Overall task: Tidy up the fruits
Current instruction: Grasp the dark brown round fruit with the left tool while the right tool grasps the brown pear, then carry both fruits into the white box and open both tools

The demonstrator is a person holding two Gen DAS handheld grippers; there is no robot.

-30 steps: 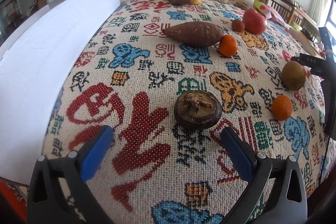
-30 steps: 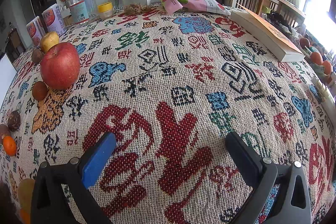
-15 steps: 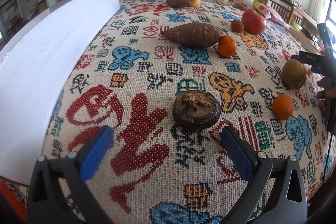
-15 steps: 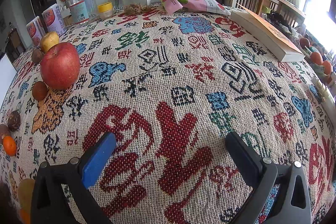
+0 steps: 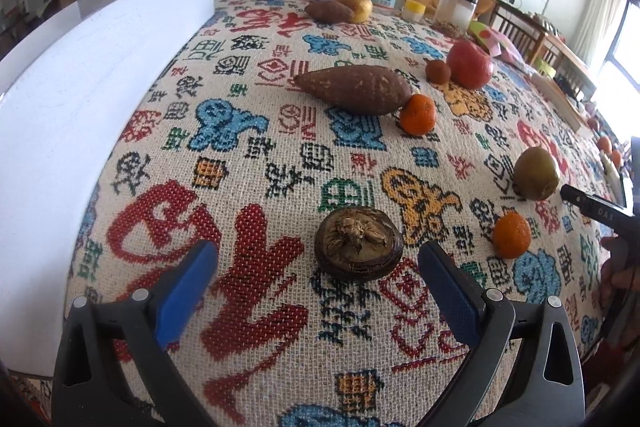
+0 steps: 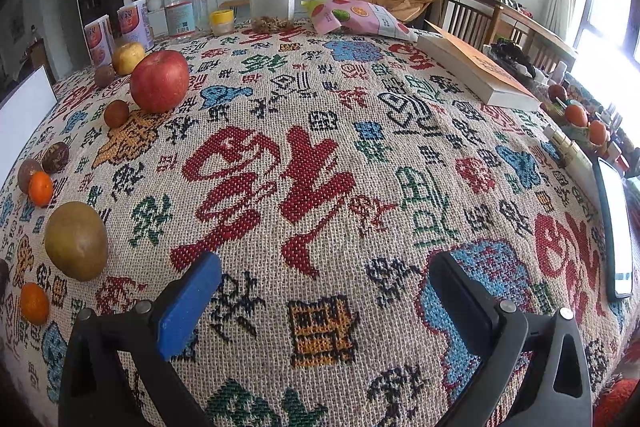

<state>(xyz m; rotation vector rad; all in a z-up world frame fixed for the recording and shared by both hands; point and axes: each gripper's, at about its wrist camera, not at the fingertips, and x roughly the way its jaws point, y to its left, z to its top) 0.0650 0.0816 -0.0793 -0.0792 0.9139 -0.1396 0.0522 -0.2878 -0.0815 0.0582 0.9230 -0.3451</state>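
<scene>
Sitting just ahead of my left hand-held gripper [image 5: 316,279], between its wide-spread fingers, is a dark wrinkled fruit [image 5: 358,249] on the patterned surface [image 5: 280,155]; a small orange [image 5: 511,235] and a greenish pear [image 5: 536,174] lie to its right; a sweet potato [image 5: 354,89] touches another orange [image 5: 417,114] farther back; a white board [image 5: 60,99] flanks the left; my right hand-held gripper [image 6: 324,283] gapes wide over bare cloth, a red apple [image 6: 159,81] well off left.

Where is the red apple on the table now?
In the left wrist view the red apple sits far right on the tablecloth, touching a small brown fruit, beyond the sweet potato.
</scene>
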